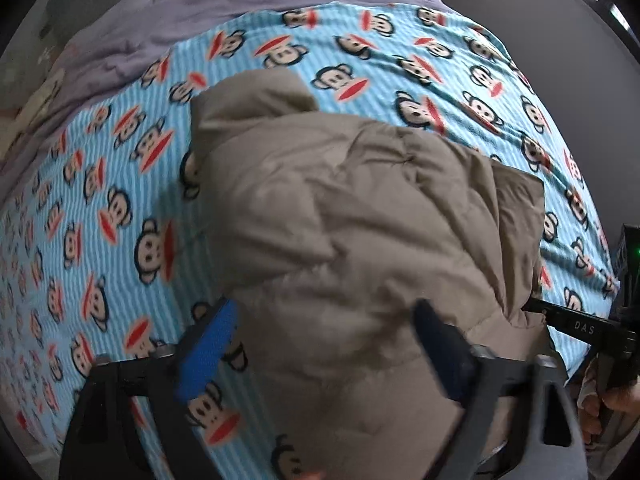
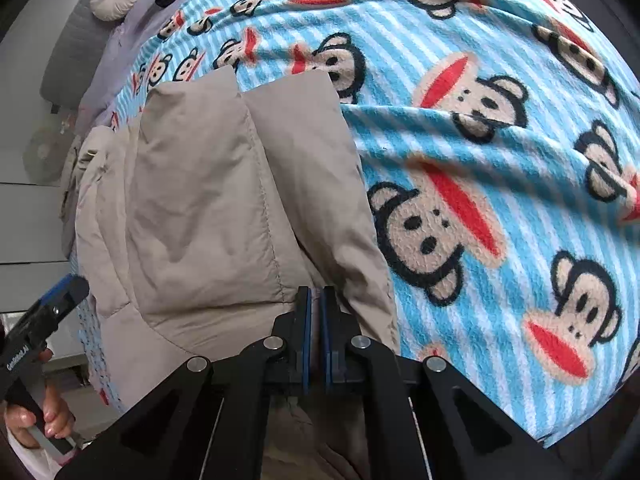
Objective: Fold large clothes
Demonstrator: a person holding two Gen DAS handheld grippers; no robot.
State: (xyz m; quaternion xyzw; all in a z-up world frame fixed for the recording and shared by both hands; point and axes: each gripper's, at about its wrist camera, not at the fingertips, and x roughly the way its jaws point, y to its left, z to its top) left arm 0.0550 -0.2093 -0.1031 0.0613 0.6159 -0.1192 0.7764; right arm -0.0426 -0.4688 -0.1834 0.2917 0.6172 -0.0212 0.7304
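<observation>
a: the monkey blanket (image 1: 120, 200) covers the bed; the beige puffer jacket (image 1: 340, 220) lies on it, its long axis running away from both tongs.

b: so the near hem is the handle; right tongs (image 2: 316, 320) are pressed together, pinching that hem; nearer by my reckoning.

a: left tongs (image 1: 324, 352) are spread wide, straddling the near edge, gripping nothing.

Both grippers are showing black linkage frames with blue finger pads (image 2: 307, 320) and silver rivets (image 2: 275, 343). White lettering (image 1: 584, 326) is marking one handle. Bare fingers with pale nails (image 2: 54, 416) are showing at eight o'clock.
</observation>
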